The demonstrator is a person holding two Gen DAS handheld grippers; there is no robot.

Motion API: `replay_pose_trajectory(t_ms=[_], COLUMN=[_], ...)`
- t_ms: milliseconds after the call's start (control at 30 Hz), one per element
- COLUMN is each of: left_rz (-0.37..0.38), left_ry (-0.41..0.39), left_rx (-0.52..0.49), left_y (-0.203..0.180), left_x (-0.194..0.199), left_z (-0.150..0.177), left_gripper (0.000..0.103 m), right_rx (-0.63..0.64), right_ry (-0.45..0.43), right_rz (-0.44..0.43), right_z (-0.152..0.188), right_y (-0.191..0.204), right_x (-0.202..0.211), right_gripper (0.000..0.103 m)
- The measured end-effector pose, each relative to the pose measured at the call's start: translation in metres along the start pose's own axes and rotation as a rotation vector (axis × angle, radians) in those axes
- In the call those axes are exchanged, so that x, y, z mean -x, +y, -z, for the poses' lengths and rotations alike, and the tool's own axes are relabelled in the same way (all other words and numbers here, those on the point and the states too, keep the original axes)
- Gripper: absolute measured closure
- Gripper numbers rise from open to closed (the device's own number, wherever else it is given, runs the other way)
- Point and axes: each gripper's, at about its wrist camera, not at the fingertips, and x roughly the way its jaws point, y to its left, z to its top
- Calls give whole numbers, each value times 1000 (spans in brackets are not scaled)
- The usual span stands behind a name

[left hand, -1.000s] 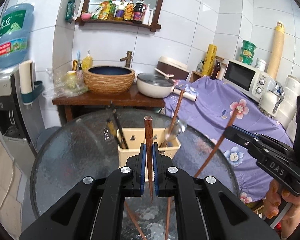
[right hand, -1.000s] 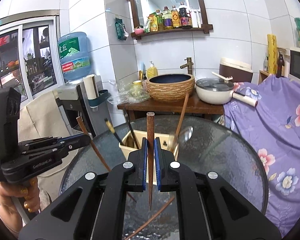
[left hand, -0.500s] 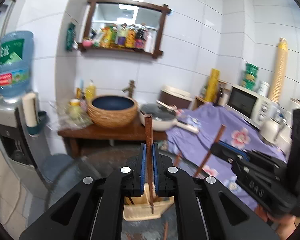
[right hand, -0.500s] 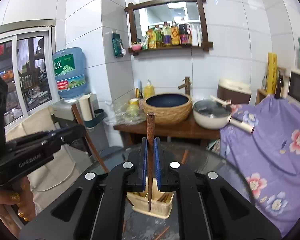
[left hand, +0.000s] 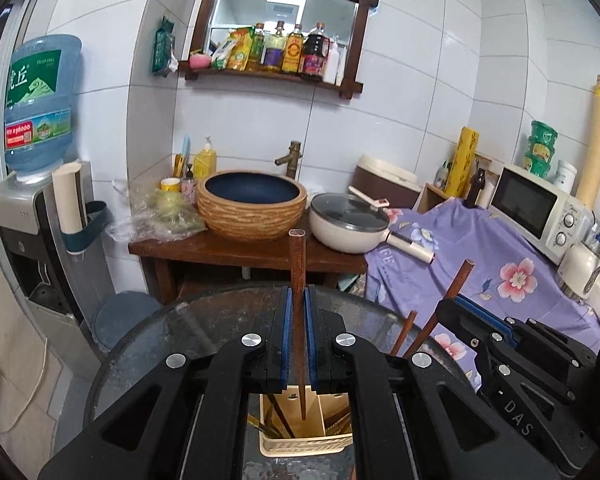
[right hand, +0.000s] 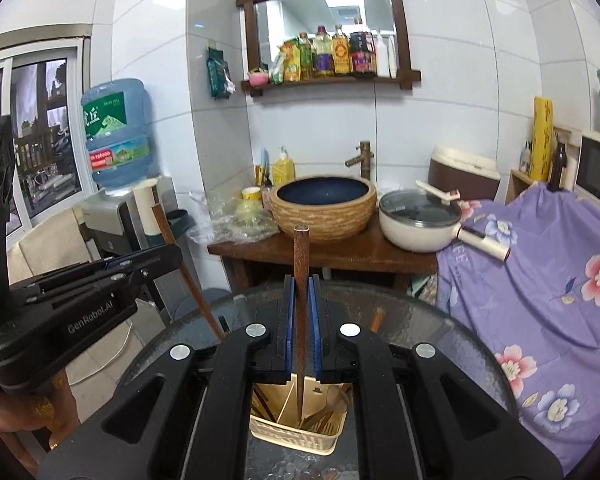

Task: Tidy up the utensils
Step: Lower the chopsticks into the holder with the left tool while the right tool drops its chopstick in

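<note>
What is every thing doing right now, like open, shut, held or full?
Left gripper: shut on a chopstick, held upright.
Right gripper: shut on another chopstick, upright.
Holder: on the glass table, utensils inside.
Pot: lid on.
Water bottle: partly full.

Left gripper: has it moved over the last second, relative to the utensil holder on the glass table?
Yes. The left gripper has risen and moved toward the utensil holder, which has dropped from above the jaws to below them. Its chopstick now hangs over the holder.
</note>
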Motion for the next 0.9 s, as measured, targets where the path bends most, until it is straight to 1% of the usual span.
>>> replay_pose_trajectory(t_ms=[233,400,633,767,900], left_rz=[-13,-12,-23,-27,-19], left_ry=[46,81,115,136,138], left_rx=[-31,-28,-23,-22,-21], left_y=[0,2,6,9,10], left_x=[-20,-32,-46,-53,-55], left_z=[38,57,77,85,88], left_gripper=[97,97,97,97,97], right_rx=[-13,1,7,11,12], right_ry=[48,69,101,99,95], right_rz=[5,13,22,25,15], right_z=[29,46,68,72,73], right_y=[-6,-5,-6,-6,-6], right_x=[-22,-33,-47,-49,-49], right_gripper=[95,95,95,95,95])
